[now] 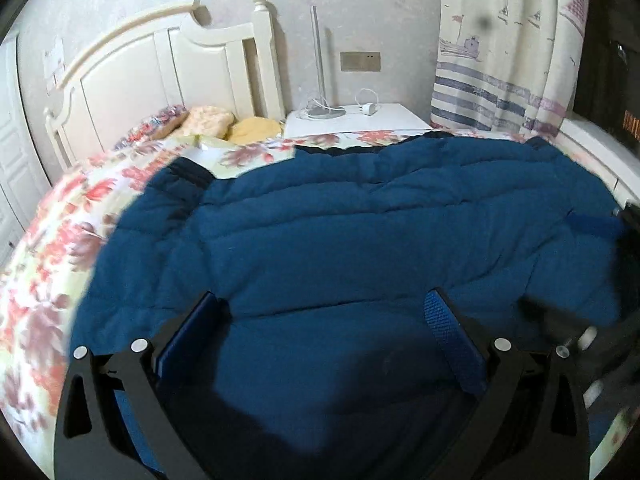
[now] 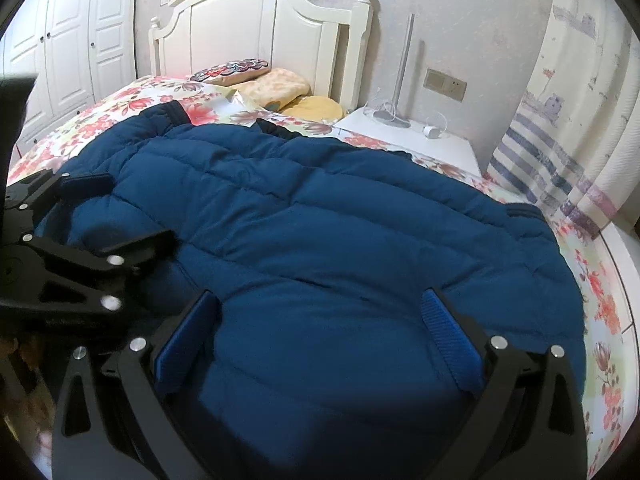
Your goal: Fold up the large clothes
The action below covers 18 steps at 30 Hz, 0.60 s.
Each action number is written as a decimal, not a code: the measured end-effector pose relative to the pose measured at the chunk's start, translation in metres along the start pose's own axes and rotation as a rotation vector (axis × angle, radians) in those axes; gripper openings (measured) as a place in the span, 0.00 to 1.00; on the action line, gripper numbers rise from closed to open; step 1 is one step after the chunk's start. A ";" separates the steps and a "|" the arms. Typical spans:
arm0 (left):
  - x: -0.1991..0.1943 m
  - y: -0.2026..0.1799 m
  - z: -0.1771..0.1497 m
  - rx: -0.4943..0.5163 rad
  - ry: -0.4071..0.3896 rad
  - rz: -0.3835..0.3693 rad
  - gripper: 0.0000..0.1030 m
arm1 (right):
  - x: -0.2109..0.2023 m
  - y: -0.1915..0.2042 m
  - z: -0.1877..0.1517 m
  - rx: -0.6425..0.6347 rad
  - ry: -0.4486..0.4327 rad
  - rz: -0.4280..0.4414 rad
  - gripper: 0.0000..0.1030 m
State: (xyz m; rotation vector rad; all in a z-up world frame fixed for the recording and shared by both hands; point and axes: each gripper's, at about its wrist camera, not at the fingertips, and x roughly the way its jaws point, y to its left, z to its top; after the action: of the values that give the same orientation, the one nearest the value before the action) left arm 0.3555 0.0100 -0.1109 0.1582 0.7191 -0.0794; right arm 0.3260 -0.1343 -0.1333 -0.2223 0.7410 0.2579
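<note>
While jacket (image 2: 320, 220) lies spread on bed (image 2: 600, 300), nothing folded yet; left tool (image 1: 328, 312) and right tool (image 2: 320, 312) wide, empty, at 6 o'clock hem.

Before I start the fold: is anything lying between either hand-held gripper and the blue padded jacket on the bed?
Nothing visible. The left hand-held gripper and the right hand-held gripper both stand open directly over the blue quilted padded jacket, which lies spread on the floral bedspread with nothing on top.
</note>
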 end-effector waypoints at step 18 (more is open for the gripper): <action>-0.001 0.096 -0.025 -0.181 0.052 0.017 0.96 | -0.016 -0.165 -0.067 0.524 0.003 0.029 0.98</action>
State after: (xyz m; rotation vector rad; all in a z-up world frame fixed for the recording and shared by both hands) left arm 0.3507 0.1092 -0.1177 -0.0067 0.7728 0.0065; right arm 0.3225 -0.3125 -0.1525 0.2852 0.7900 0.0842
